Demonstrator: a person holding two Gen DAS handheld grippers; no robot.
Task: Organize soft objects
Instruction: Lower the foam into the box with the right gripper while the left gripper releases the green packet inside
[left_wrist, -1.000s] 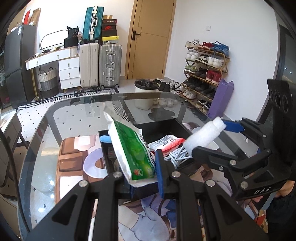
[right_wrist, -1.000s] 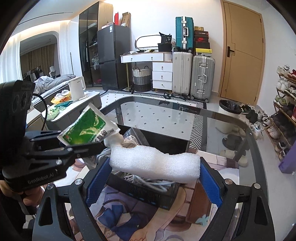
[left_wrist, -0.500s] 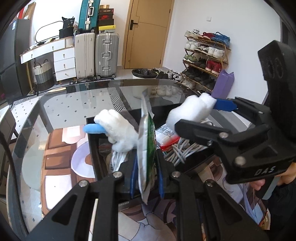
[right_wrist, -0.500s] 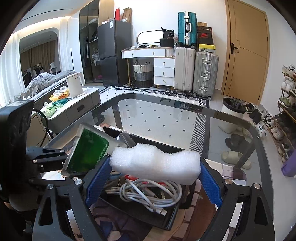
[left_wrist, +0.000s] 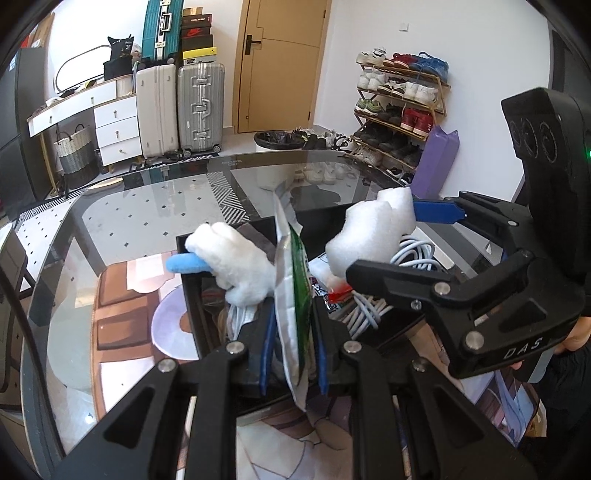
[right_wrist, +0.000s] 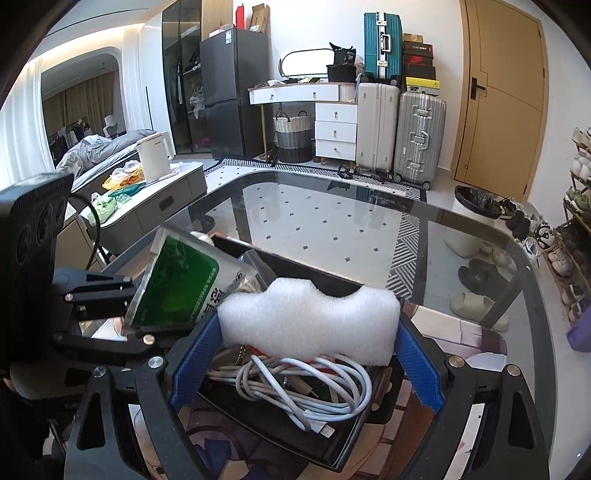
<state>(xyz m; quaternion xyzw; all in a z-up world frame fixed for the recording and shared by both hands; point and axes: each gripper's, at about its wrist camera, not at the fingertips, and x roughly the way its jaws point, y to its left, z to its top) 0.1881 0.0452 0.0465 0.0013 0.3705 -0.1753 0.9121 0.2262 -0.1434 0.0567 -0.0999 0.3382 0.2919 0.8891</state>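
Nearest the left wrist camera, the left gripper (left_wrist: 291, 354) is pinched tight on a flat green-and-white plastic packet (left_wrist: 295, 295), which stands on edge between the blue pads with its lower corner hanging just in front of the near wall of the black rectangular storage box (left_wrist: 192, 295). Over that box the right gripper (right_wrist: 306, 350) holds a white foam block (right_wrist: 310, 317) lengthwise, its jaws spread wide with both blue pads pressed on the block's ends. The block hangs above the coil of white charging cable (right_wrist: 295, 384) that lies inside the box, and looks close to touching it, though contact cannot be told.

The step in hand appears to be the placing of both soft items into the box. The packet is above the box's left part, beside the foam; the foam is above the box's right part. Next, each gripper probably needs to sink a little further, so that its item rests on the contents, before the pads part. The foam may spring back and shift the cable when freed. The glass table top (right_wrist: 332, 221) extends beyond the box.
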